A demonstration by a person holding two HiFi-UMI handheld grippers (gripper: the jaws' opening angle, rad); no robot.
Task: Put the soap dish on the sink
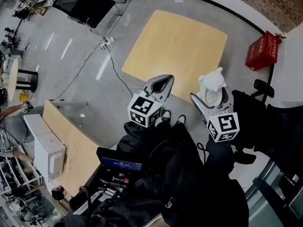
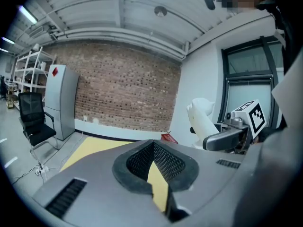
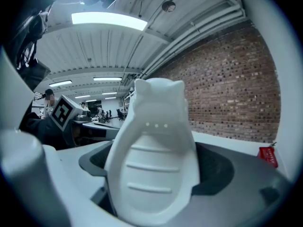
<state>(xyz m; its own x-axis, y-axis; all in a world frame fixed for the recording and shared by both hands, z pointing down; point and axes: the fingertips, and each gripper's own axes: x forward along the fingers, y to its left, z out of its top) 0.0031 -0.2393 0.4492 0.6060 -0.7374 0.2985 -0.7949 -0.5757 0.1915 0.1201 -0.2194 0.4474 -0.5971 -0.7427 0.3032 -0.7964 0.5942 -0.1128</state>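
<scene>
The soap dish [image 1: 211, 81] is white, with small ears at its top and ribs inside. It stands upright in my right gripper [image 1: 211, 96], which is shut on its lower part. In the right gripper view the soap dish [image 3: 154, 164] fills the middle, clamped between the dark pads. From the left gripper view the dish [image 2: 200, 119] shows at the right, held by the right gripper [image 2: 228, 138]. My left gripper [image 1: 161, 83] is level with it on the left, shut and holding nothing; its pads [image 2: 137, 162] meet at the tips. No sink shows in any view.
Below lies a grey floor with a yellow square panel [image 1: 175, 51], a red crate [image 1: 263, 51] at the right and cables [image 1: 111, 56] with a power strip. A black chair [image 1: 87, 4] stands far left. A wooden desk [image 1: 71, 141] with a white box is at lower left.
</scene>
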